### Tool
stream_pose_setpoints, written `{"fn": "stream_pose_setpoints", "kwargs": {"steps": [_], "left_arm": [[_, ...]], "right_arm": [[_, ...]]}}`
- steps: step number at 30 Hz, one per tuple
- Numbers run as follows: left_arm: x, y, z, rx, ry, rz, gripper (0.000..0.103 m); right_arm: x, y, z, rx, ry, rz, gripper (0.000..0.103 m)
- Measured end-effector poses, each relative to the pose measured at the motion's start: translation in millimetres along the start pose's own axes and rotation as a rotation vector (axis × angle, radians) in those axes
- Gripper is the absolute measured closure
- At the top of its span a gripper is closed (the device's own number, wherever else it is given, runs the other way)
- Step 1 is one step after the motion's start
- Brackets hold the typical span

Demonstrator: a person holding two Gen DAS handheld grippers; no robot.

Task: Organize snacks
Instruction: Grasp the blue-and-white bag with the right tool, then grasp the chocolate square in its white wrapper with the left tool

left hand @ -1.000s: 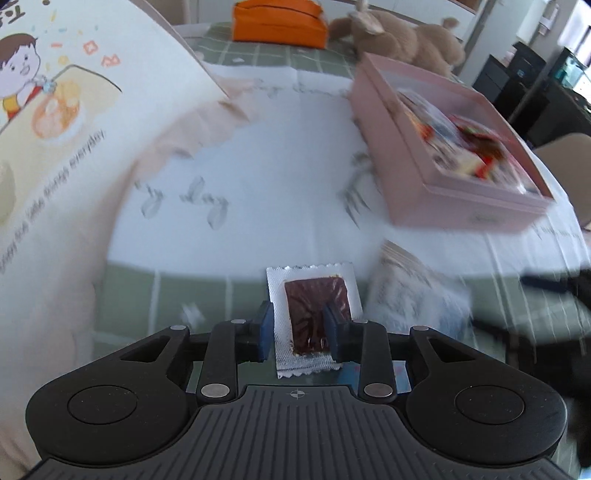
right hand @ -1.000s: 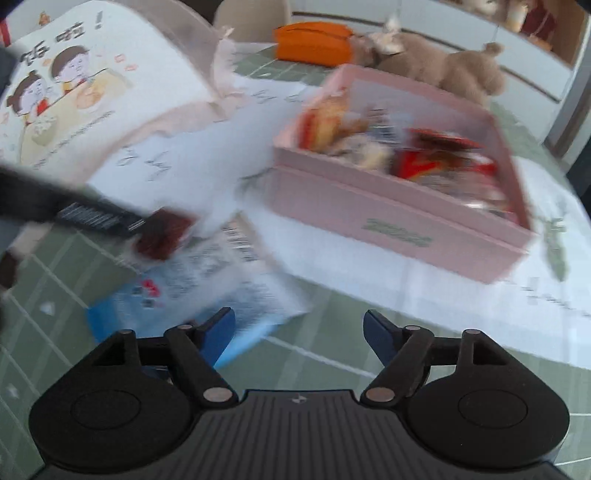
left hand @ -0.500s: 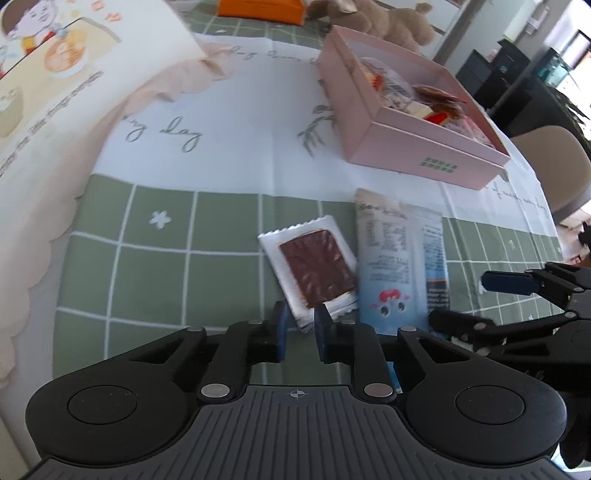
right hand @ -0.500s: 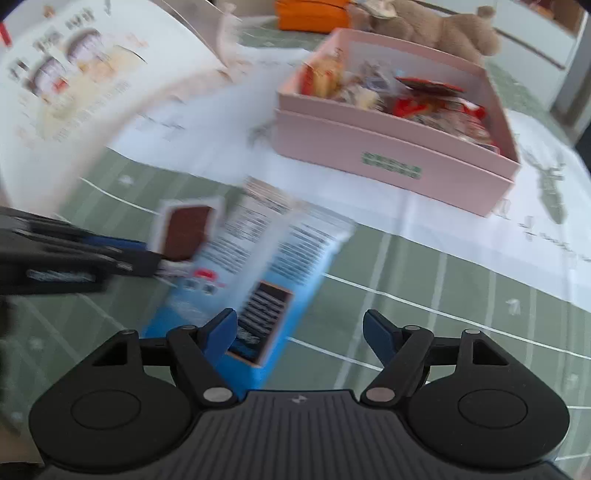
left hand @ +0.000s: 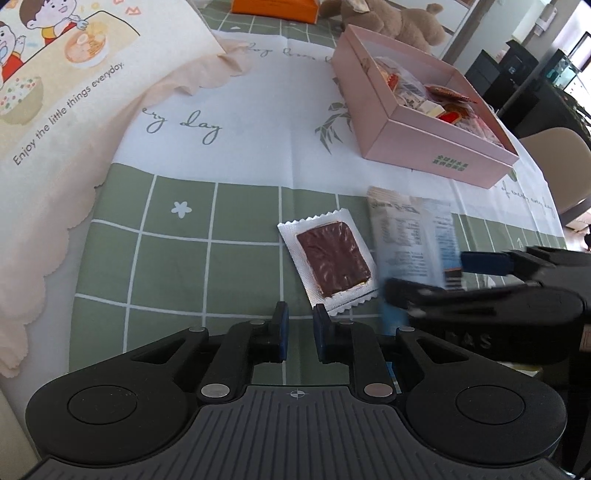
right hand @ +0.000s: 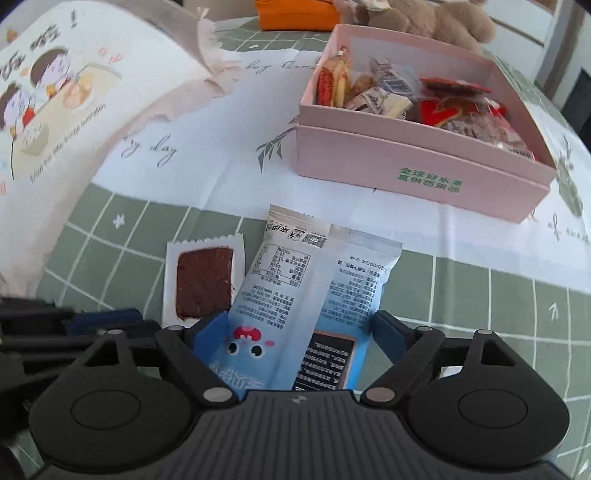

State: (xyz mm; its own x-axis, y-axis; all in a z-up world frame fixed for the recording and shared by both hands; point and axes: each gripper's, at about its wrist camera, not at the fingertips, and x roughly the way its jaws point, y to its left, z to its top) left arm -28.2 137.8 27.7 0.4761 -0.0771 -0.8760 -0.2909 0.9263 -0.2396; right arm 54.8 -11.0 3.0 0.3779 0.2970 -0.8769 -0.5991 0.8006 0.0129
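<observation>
From the right wrist view we get the blue snack packet (right hand: 314, 295) sharp: printed back panel up, a little cartoon face near its lower end, pale top edge pointing away from us. It lies flat on the bench (right hand: 480, 295), its near end between the wide-open jaws of the right gripper (right hand: 297, 326), which have hold of nothing — each pad stands just outside an edge of the packet. In the left wrist view that same packet (left hand: 413, 240) is blurred and half hidden behind the right gripper (left hand: 480, 273), which crosses in from the right.

What the left view gives us better is the left gripper (left hand: 299, 328): jaws nearly closed, only a narrow gap, nothing in it. Just ahead and slightly right of those jaws lies the chocolate wafer pack (left hand: 330, 264), a dark brown slab in a clear, silver-edged wrapper, tilted on the green checked cloth. In the right view the wafer pack (right hand: 203, 280) sits just left of the jaws, its right edge tucked under the blue packet.

Well ahead of both sets of jaws stands the pink box (right hand: 417, 162), open-topped and already crowded with wrapped snacks — red, white and striped wrappers. A cartoon-printed cushion (left hand: 66, 74) rises far left; an orange pouch (right hand: 297, 14) and plush toy (left hand: 391, 20) sit beyond the box.
</observation>
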Motion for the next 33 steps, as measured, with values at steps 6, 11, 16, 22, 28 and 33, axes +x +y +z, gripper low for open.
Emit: {"fn": "stream_pose_setpoints", "kwargs": {"steps": [6, 11, 16, 22, 28, 33], "left_arm": [[-13.9, 5.4, 7.5, -0.142, -0.119, -0.094, 0.08], [6.4, -30.1, 19.8, -0.067, -0.069, -0.006, 0.079], [18.1, -67.2, 17.1, 0.029, -0.063, 0.077, 0.072], [18.2, -69.0, 18.7, -0.007, -0.078, 0.126, 0.07], [23.6, -65.9, 22.3, -0.029, -0.092, 0.207, 0.063], [26.7, -63.7, 25.1, -0.015, -0.129, 0.245, 0.051]], "right_arm": [[-10.2, -61.7, -23.1, 0.096, -0.023, -0.052, 0.015], [-13.7, -96.0, -42.3, 0.139, -0.051, -0.094, 0.008], [-15.4, -110.4, -57.5, 0.129, -0.103, -0.095, 0.0], [-18.9, -112.2, -72.0, 0.105, -0.183, -0.089, 0.0], [-19.9, -111.1, -81.9, 0.087, -0.255, -0.084, 0.0], [-20.9, -110.9, -91.6, 0.069, -0.305, -0.075, 0.0]]}}
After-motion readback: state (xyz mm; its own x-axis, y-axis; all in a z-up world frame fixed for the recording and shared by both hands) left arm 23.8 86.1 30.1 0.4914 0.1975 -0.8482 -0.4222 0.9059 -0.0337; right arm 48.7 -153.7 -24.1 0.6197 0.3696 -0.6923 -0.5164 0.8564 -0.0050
